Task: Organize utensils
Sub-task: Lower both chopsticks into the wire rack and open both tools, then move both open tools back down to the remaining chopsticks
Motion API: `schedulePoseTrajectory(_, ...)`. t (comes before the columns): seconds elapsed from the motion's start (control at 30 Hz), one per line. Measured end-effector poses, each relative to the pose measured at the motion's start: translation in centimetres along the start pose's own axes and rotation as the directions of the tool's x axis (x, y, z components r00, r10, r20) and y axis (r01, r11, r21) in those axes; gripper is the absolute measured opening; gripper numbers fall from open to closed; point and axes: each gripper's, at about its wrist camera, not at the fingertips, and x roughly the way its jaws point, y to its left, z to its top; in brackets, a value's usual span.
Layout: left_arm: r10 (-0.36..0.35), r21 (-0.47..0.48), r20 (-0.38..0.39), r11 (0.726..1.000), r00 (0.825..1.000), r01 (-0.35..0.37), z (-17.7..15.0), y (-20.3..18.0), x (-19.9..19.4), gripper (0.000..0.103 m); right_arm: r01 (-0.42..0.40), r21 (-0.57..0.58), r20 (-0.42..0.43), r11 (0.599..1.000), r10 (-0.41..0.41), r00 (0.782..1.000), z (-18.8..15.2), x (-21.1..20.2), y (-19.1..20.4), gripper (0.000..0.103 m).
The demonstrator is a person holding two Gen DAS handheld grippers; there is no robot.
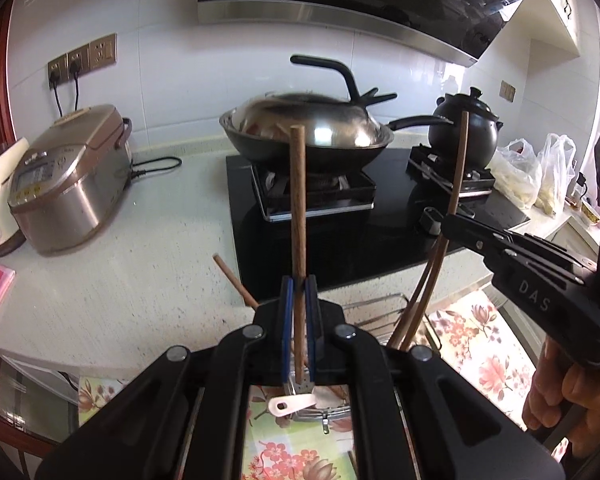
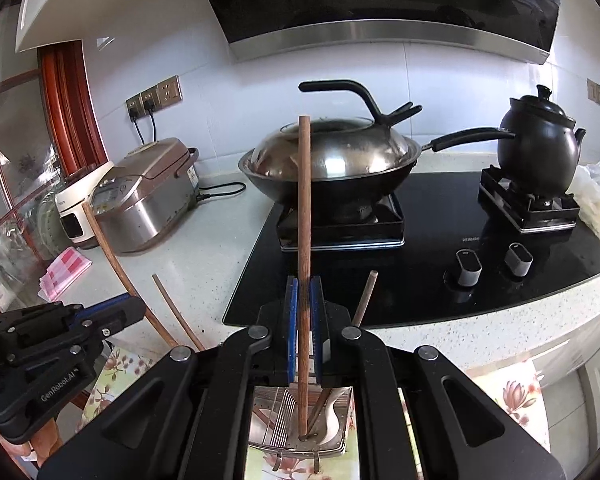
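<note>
Each wooden chopstick [image 1: 299,216] [image 2: 304,216] stands near upright, its lower end down in the metal utensil basket [image 2: 336,442] below the desk [image 1: 140,280] edge. The left hand-held gripper [image 1: 299,294] is clenched on one stick and the right hand-held gripper [image 2: 305,296] on another. This looks like the placing step; next, each needs lowering fully into a compartment, then releasing.

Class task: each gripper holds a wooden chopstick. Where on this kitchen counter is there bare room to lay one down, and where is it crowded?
Free: the pale countertop between the rice cooker and the black cooktop; also the cooktop's front strip left of the knobs. Crowded: the burners under the wok and clay pot, and the wire utensil basket.
</note>
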Motion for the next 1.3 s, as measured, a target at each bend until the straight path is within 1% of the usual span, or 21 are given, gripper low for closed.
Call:
schedulePoseTrajectory(0.37, -0.001, -0.006, -0.032, 1.0, 1.0, 0.001, -1.6, -0.2, 1.3, 0.006, 0.009, 0.001, -0.028, 1.0, -0.009, 1.0, -2.3, 1.8, -0.4, 0.008)
schedulePoseTrajectory(0.6, 0.0, -0.014, -0.066, 1.0, 0.998, -0.001, -2.3, -0.2, 2.2, 0.006, 0.015, 0.005, -0.075, 1.0, -0.015, 0.997, -4.1, 3.0, -0.7, 0.008)
schedulePoseTrajectory(0.93, 0.002, -0.024, -0.125, 1.0, 0.992, -0.005, -3.4, -0.2, 3.7, 0.007, 0.012, -0.012, -0.132, 1.0, -0.014, 0.991, -5.6, 4.4, -0.7, 0.008)
schedulePoseTrajectory(0.97, 0.002, -0.025, -0.126, 1.0, 0.992, -0.005, -3.4, -0.2, 3.8, 0.009, 0.02, -0.017, -0.133, 1.0, -0.022, 0.991, -5.7, 4.4, -0.7, 0.01)
schedulePoseTrajectory(1.0, 0.002, -0.028, -0.123, 1.0, 0.992, -0.006, -3.4, -0.2, 3.7, 0.017, 0.029, -0.021, -0.134, 0.999, -0.032, 0.991, -5.7, 4.3, -0.7, 0.012)
schedulePoseTrajectory(1.03, 0.003, -0.031, -0.12, 0.999, 0.993, -0.006, -3.3, -0.1, 3.7, 0.022, 0.035, -0.02, -0.132, 0.999, -0.037, 0.991, -5.6, 4.3, -0.8, 0.015)
schedulePoseTrajectory(1.07, 0.003, -0.033, -0.115, 0.999, 0.993, -0.007, -3.2, -0.1, 3.6, 0.03, 0.034, -0.014, -0.125, 0.999, -0.036, 0.991, -5.5, 4.0, -1.0, 0.025)
schedulePoseTrajectory(1.1, 0.004, -0.035, -0.107, 0.999, 0.994, -0.008, -3.2, -0.1, 3.3, 0.033, 0.031, -0.01, -0.112, 0.999, -0.032, 0.993, -5.4, 3.6, -1.1, 0.038)
schedulePoseTrajectory(1.13, 0.002, -0.034, -0.103, 0.999, 0.995, -0.006, -3.1, -0.1, 3.2, 0.033, 0.036, -0.012, -0.1, 0.999, -0.037, 0.994, -5.3, 3.2, -1.2, 0.043)
schedulePoseTrajectory(1.17, 0.002, -0.034, -0.098, 0.999, 0.995, -0.005, -3.0, -0.1, 2.9, 0.033, 0.046, -0.018, -0.087, 0.999, -0.047, 0.995, -5.2, 2.7, -1.3, 0.046)
schedulePoseTrajectory(1.23, 0.0, -0.04, -0.087, 0.999, 0.996, -0.003, -3.0, 0.1, 2.3, 0.033, 0.057, -0.023, -0.068, 0.998, -0.059, 0.996, -4.9, 1.8, -1.5, 0.047)
schedulePoseTrajectory(1.3, 0.0, -0.043, -0.071, 0.999, 0.997, -0.003, -2.9, 0.2, 1.5, 0.033, 0.068, -0.017, -0.048, 0.998, -0.069, 0.996, -4.8, 0.6, -2.0, 0.049)
